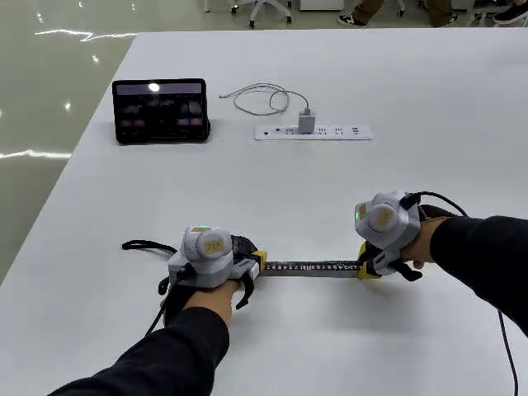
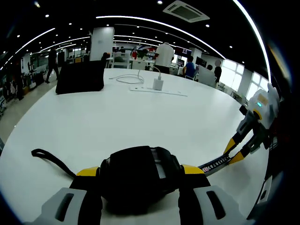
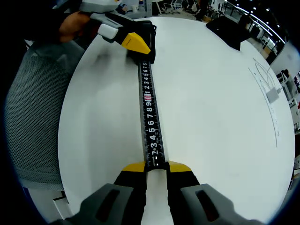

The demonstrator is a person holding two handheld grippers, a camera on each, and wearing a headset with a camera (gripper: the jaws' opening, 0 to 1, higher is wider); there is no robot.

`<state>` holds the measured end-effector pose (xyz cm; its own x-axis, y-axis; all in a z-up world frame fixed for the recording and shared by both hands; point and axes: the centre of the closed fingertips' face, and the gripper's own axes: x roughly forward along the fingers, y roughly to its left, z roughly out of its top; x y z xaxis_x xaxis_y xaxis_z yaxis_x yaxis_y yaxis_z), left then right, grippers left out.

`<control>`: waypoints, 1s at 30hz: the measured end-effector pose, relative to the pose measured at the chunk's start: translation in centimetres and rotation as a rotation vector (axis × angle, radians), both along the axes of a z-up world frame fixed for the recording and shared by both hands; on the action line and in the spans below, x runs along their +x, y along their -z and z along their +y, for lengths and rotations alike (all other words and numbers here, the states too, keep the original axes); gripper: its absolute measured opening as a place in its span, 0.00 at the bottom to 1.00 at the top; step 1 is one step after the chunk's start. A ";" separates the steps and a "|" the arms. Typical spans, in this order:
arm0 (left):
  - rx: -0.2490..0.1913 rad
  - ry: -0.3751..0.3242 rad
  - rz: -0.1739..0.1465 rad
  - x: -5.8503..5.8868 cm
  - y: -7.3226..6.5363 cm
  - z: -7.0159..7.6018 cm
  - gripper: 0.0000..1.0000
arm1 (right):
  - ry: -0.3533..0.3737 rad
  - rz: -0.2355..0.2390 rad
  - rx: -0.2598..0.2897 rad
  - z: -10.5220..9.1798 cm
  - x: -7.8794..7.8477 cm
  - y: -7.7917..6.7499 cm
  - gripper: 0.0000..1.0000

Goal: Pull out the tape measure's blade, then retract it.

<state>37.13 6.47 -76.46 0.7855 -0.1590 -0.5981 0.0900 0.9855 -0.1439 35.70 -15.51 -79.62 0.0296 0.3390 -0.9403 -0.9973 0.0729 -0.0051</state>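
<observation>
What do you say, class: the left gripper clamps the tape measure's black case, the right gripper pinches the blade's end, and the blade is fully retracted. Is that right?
No. The blade is pulled out, not retracted: the right gripper view shows it running from the case in the left gripper to the right gripper. The rest holds.

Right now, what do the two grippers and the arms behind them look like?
The left gripper and right gripper match: rounded pale-grey housings, each with a yellowish round patch on top and a small green light, and black jaws ending in yellow tips. A black cable trails from the right one. Both arms wear dark long sleeves.
</observation>
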 end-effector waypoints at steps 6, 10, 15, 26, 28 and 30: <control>-0.004 -0.002 0.000 0.0 0.0 0.0 0.62 | 0.009 0.000 0.003 0.4 -0.1 0.0 0.12; -0.004 -0.001 0.002 0.0 0.0 0.0 0.62 | 0.009 0.000 0.004 0.7 0.0 0.0 0.12; -0.006 -0.001 0.004 0.0 0.1 0.0 0.62 | 0.012 -0.001 0.008 1.1 -0.1 0.1 0.12; -0.007 0.000 0.006 0.0 0.1 0.0 0.62 | 0.013 -0.001 0.017 1.9 -0.1 0.1 0.12; -0.008 0.000 0.007 0.0 0.1 0.0 0.62 | 0.015 0.000 0.018 2.0 -0.1 0.1 0.12; -0.008 0.000 0.006 0.0 0.1 0.0 0.62 | 0.015 -0.001 0.020 2.1 -0.1 0.1 0.12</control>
